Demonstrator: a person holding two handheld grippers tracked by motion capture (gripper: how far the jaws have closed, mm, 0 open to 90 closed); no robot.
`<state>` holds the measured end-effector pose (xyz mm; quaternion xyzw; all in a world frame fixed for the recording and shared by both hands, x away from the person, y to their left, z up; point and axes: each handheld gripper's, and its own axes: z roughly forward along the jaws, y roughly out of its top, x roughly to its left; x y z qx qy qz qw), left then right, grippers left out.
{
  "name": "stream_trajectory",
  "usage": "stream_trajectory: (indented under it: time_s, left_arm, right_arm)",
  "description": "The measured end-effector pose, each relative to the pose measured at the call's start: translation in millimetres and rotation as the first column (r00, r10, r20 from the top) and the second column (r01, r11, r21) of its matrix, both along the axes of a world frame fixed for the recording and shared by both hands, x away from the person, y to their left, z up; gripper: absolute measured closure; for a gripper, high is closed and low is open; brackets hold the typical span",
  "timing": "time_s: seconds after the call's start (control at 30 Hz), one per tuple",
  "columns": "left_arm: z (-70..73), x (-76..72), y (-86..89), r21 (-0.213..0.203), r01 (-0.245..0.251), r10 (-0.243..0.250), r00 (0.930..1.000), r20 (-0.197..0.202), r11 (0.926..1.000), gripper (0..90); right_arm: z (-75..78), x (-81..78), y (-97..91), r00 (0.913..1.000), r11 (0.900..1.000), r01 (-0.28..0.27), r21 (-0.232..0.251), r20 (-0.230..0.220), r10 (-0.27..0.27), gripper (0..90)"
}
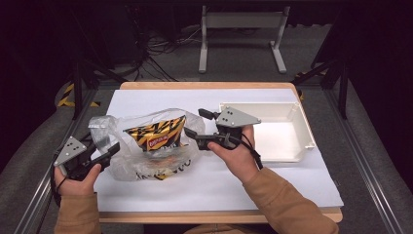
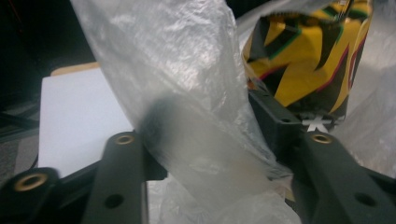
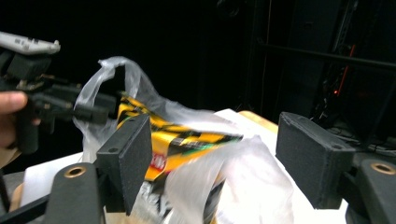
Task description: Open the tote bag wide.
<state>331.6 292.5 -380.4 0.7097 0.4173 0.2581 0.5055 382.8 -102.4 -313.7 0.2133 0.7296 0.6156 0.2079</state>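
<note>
1. High view: your left gripper has the clear plastic bag by its left handle. The yellow snack packet sits inside, mid-table, with the white bin to its right. Pull hard and that thin film could tear.

2. Left gripper view: jaws clamped on bunched film. It's slippery stuff, so it might slide out.

3. Right gripper view: your right gripper is wide open, with the other handle loose between the pads and ungrabbed. Close off-centre and you'll miss it.
</note>
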Motion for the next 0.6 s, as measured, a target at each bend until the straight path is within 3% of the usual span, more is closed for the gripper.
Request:
stream_trajectory:
  time_s: [0.13,0.2,0.33,0.4,0.47,0.53,0.6]
  left_arm:
    - [-2.0,1.8,-2.0,0.004,0.01,-0.01,0.9999,-0.008,0.9999,61.8]
    - [-2.9,2.3,-2.8,0.005,0.01,-0.01,0.9999,-0.011,0.9999,63.1]
    - [-2.9,2.0,-1.9,0.002,0.003,-0.003,1.0,-0.009,1.0,61.8]
    - [-2.6,1.6,-0.8,-0.006,-0.007,0.007,1.0,-0.003,1.0,59.1]
    - [-1.7,1.0,0.8,-0.02,-0.027,0.028,0.9996,0.003,0.9994,50.7]
    - [-0.2,0.0,3.2,-0.042,-0.04,0.04,0.9991,0.013,0.9983,39.5]
    - [2.8,-2.0,6.4,-0.061,-0.042,0.044,0.9986,0.03,0.9973,34.7]
  right_arm:
    - [1.3,9.2,1.6,0.9999,0.9999,0.014,0.006,0.004,-0.014,30.1]
    - [-1.0,15.4,1.6,0.9998,0.9998,0.019,0.0,-0.006,-0.019,36.9]
    - [-10.2,21.7,-1.4,0.9973,0.9993,-0.016,-0.035,-0.073,0.013,72.0]
    - [-14.9,21.5,-2.3,0.9967,0.9978,-0.006,-0.066,-0.081,0.0,80.7]
    - [-20.6,21.2,-3.2,0.9955,0.9961,-0.004,-0.088,-0.095,-0.005,86.2]
    - [-27.2,21.0,-2.6,0.9942,0.9949,-0.004,-0.101,-0.108,-0.007,87.6]
    - [-35.3,21.0,-0.4,0.9921,0.9927,-0.011,-0.12,-0.125,-0.004,87.6]
